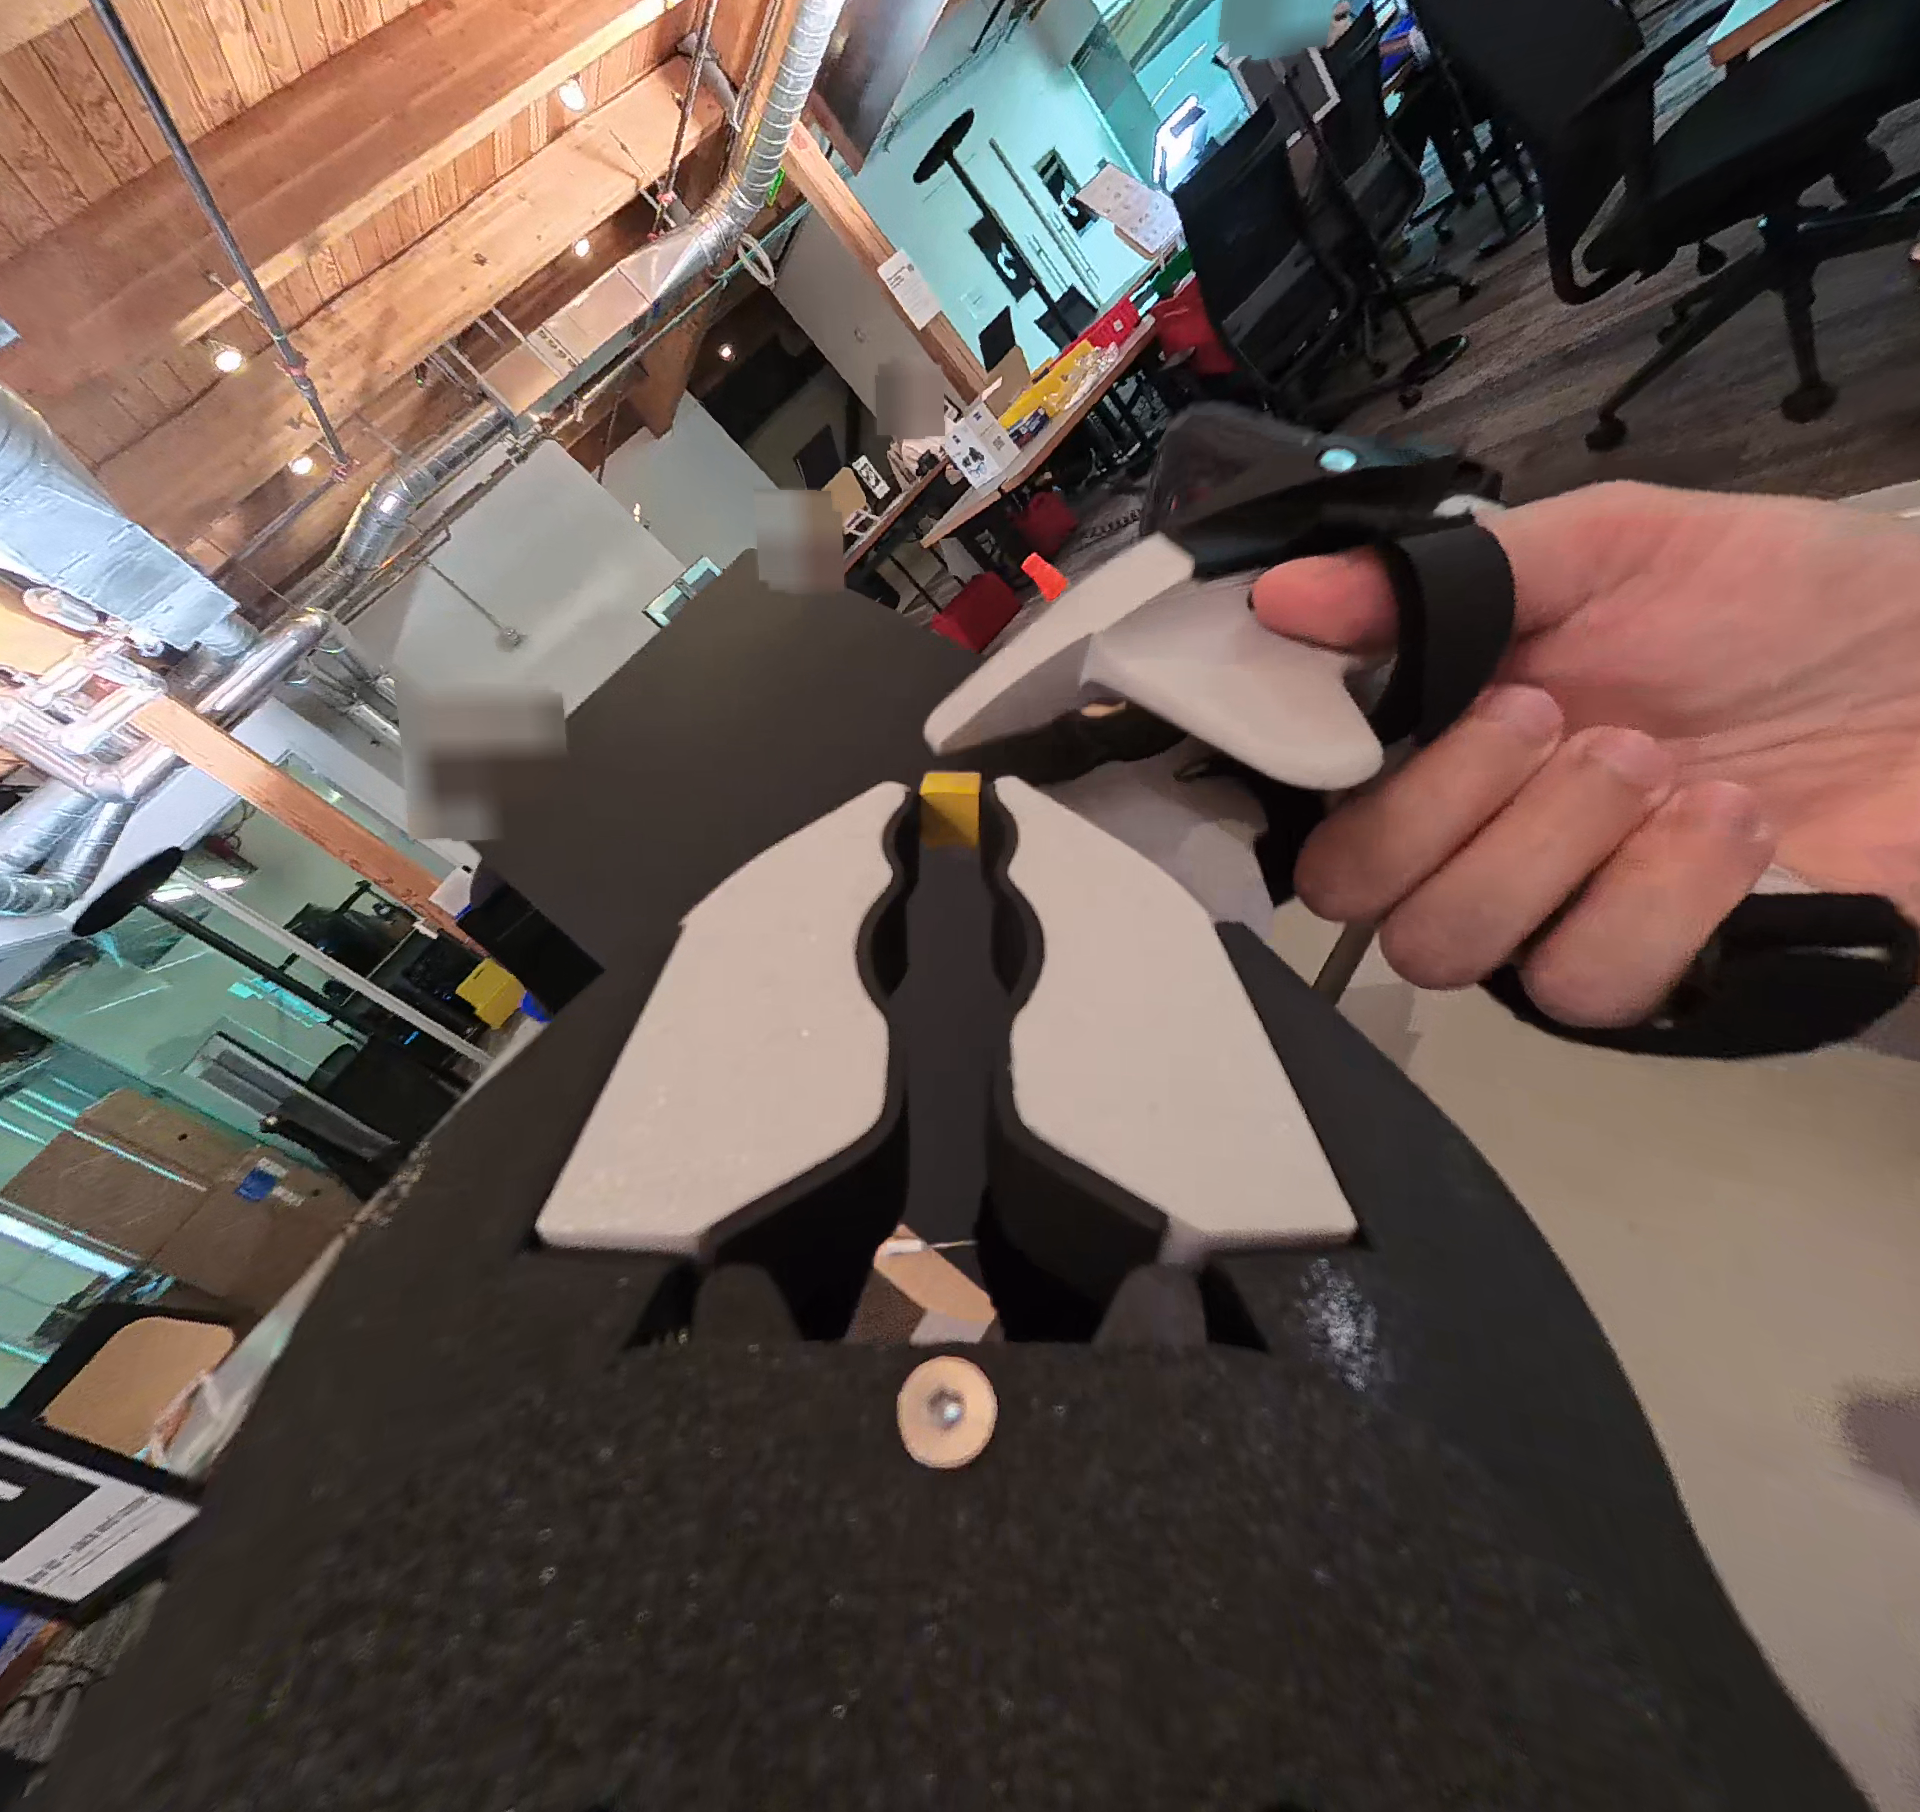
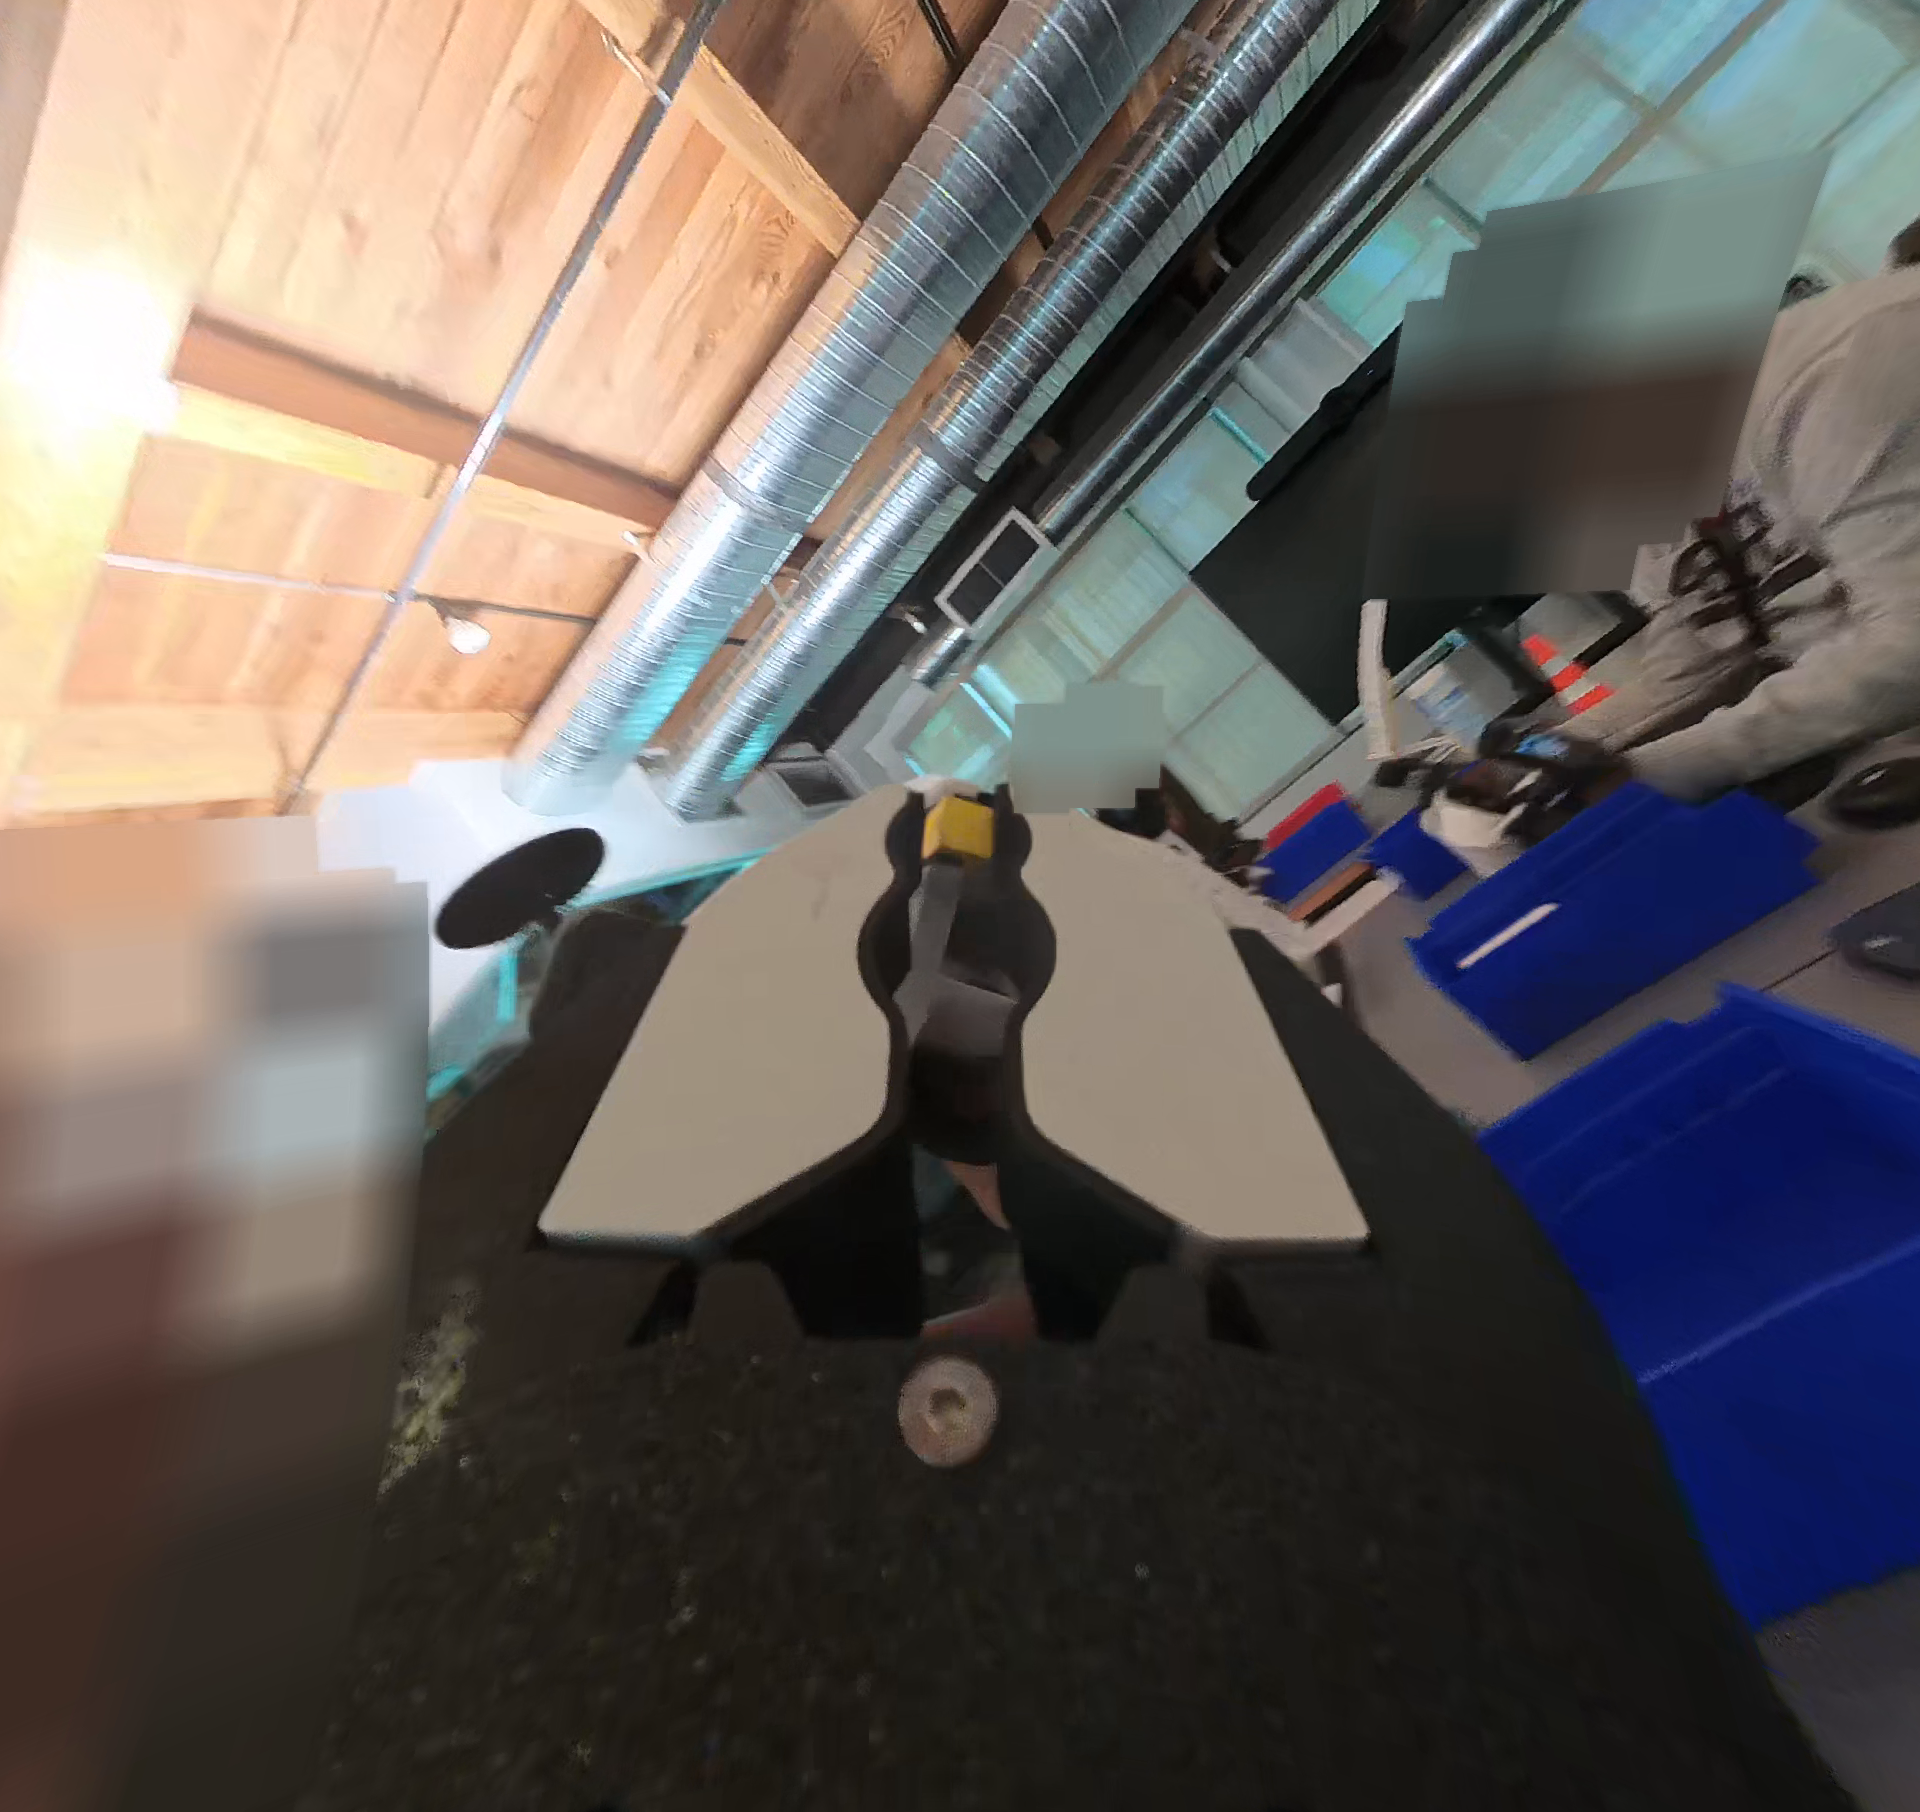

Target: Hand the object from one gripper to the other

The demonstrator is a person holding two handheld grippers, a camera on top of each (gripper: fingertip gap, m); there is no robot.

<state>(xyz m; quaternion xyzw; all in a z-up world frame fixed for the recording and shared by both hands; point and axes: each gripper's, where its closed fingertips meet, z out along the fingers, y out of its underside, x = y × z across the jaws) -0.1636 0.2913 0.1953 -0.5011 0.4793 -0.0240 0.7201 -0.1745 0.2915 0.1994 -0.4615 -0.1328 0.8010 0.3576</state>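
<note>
A small yellow block (image 1: 951, 812) sits between the fingertips of my left gripper (image 1: 951, 806), whose grey fingers with black pads are closed on its sides. My right gripper, held by a hand (image 1: 1610, 723), comes in from the upper right. One of its grey fingers (image 1: 1060, 661) reaches just above the block; the other is mostly hidden. In the right wrist view the same yellow block (image 2: 956, 827) is pinched at the tips of my right gripper (image 2: 956, 822). A grey finger (image 2: 930, 941) of the left gripper shows through the gap below it. Both grippers are raised in the air.
Blue bins (image 2: 1714, 1295) stand on a grey table at the right of the right wrist view, with a person in a light top (image 2: 1818, 567) behind them. Black office chairs (image 1: 1558, 152) and cluttered tables stand far off. A beige surface (image 1: 1610, 1295) lies below right. Both grippers' tips are close together, under 4 cm apart.
</note>
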